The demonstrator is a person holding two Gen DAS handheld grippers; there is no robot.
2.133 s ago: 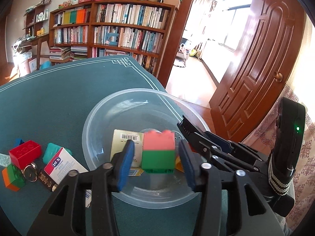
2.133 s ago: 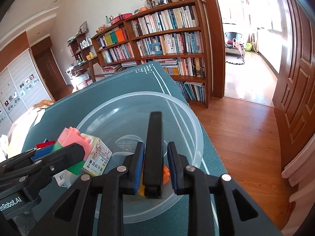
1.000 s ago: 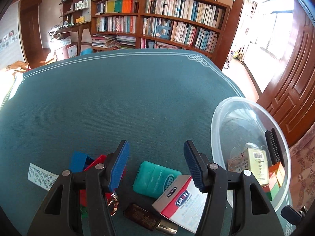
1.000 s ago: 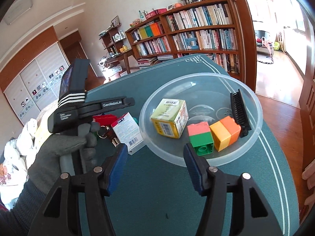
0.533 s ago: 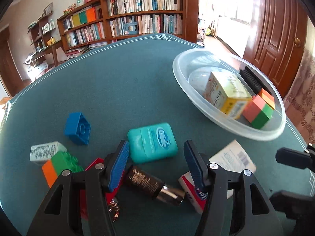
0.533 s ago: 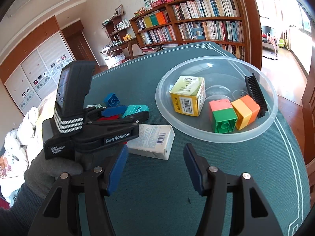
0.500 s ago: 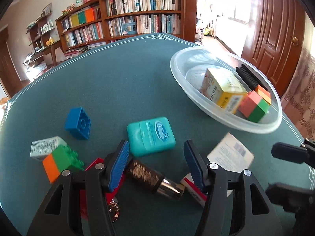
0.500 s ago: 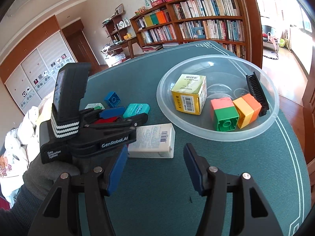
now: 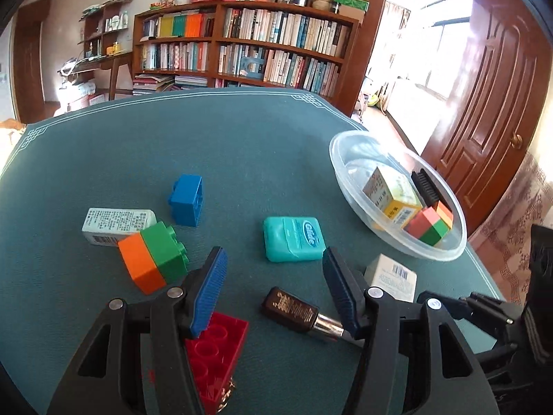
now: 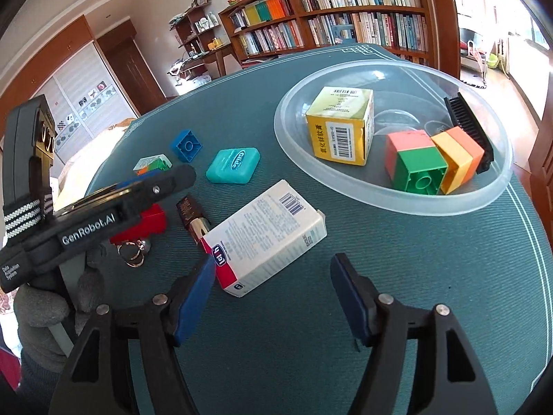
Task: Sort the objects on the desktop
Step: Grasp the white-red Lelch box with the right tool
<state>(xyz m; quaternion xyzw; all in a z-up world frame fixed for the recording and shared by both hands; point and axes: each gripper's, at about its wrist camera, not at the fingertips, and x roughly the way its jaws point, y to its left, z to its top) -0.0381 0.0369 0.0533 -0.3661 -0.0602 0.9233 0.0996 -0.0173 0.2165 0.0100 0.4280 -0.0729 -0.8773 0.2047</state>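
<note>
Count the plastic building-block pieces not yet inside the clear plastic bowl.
3, all outside the clear plastic bowl: a blue plastic block farthest back, an orange-and-green stacked block against a white carton, and a red studded brick under the left gripper. More may be hidden.

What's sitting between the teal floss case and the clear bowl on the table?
Nothing: between the teal floss case and the clear bowl only bare green table cover shows in the right wrist view.

Left wrist view: low and close over the surface, facing the bookshelf, clear bowl at right.
Right wrist view: close beside the bowl, angled down.
Shared: bowl, teal case.
</note>
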